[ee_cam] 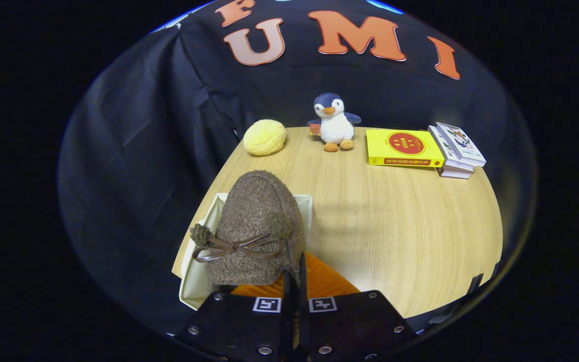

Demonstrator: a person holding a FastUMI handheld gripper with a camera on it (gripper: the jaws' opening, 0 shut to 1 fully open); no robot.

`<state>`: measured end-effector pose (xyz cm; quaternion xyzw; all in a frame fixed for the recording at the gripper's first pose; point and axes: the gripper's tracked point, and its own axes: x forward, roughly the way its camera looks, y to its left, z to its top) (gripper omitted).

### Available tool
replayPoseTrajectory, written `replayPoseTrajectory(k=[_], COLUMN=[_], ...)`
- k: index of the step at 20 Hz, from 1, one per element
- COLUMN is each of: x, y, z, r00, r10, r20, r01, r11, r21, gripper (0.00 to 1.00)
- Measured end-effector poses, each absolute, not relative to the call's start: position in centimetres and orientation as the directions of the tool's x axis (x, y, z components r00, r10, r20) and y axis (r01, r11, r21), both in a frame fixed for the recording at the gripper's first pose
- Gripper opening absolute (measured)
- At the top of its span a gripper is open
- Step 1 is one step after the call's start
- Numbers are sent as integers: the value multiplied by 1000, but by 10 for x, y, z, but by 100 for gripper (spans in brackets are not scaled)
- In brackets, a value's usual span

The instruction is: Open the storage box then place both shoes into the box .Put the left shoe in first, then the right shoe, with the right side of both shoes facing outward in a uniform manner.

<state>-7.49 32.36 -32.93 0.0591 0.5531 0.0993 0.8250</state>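
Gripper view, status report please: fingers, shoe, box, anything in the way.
Gripper fingers close together, pinching the brown shoe at its edge. Shoe held over the white box. Nothing blocking; penguin toy and books far beyond.

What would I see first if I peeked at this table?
First, the fuzzy brown shoe with its bow, held up close, the fingers pinched together on its edge above a white box at the table's near corner. Beyond it, at the far edge of the wooden table, stands a toy penguin, with a yellow puffy ball on one side and a yellow book on the other.
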Motion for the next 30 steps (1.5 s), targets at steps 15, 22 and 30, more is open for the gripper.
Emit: replayPoseTrajectory(k=[15,22,30], x=[-77,-40,-12], y=[328,251,125], z=[-331,-276,-199], r00=[389,563,760], r10=[219,209,185], r20=[-895,-800,-623], r01=[-75,-75,-68], r11=[976,977,976], r21=[206,202,207], gripper=[37,65,81])
